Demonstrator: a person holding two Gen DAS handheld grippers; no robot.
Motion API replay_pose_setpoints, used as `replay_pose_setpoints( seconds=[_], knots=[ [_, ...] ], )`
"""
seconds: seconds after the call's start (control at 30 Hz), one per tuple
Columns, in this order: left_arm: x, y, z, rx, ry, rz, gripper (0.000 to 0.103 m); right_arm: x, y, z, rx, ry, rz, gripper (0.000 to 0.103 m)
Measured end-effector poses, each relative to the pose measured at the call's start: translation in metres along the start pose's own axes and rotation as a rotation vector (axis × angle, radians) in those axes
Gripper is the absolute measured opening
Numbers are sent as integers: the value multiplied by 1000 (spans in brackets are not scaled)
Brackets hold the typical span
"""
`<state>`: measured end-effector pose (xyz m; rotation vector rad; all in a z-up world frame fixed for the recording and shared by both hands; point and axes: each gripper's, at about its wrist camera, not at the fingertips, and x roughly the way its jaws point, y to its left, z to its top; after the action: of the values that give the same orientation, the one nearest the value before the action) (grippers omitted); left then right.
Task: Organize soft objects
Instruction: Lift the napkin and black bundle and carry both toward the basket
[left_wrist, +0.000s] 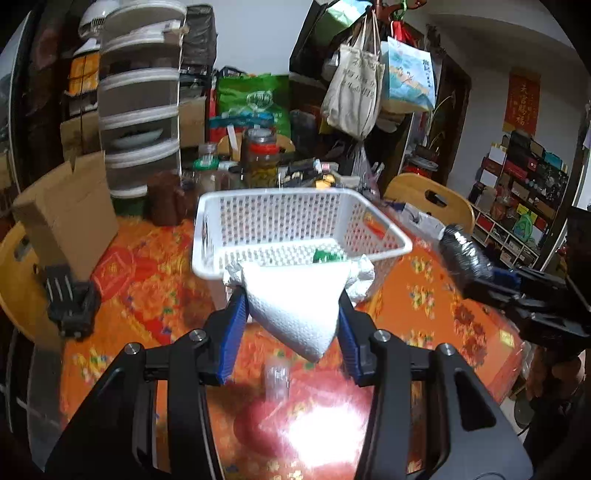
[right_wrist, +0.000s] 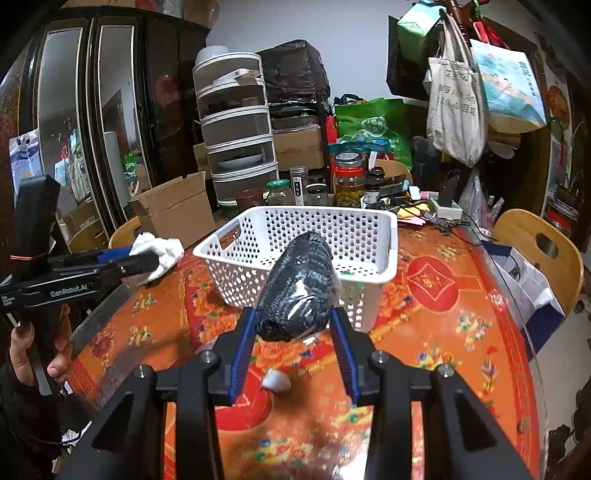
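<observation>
My left tool (left_wrist: 291, 314) is clenched on a folded white paper towel (left_wrist: 295, 310), pinched across its width between the blue pads so the loose point hangs down and nothing unfolds. I hold it raised off the counter (left_wrist: 424, 295), just in front of the basket (left_wrist: 295, 221), because the rim has to be cleared before anything can drop in. My right tool (right_wrist: 295, 325) grips a dark roll (right_wrist: 301, 288) wrapped in clear film, pinched at its near end so the long body points toward the basket. Both soft things are in the air near the rim; neither is inside yet. Something small and green (left_wrist: 325, 255) already lies on the basket floor. I judge both loads are staged for release over the opening. The roll, held only at one end, could sag or slip in its slick film.
</observation>
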<state>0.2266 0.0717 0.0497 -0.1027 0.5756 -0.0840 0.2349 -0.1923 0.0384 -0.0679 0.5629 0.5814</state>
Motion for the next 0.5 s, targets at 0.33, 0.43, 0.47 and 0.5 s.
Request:
replay_pose_setpoints(
  seconds=[0.33,0.43,0.47,0.5],
  knots=[
    [58,-5,82,-6,80,28,43,61,-11,73,-17,101,-31,40],
    [89,1,97,-28,127,40,43,90,-18,83,-7,152,-42,40],
    [101,3,101,-36,151,45,43,100,-20,85,-4,171,-37,40],
    [115,5,104,-44,177,49,43,112,-21,88,-7,193,-43,40]
  ],
)
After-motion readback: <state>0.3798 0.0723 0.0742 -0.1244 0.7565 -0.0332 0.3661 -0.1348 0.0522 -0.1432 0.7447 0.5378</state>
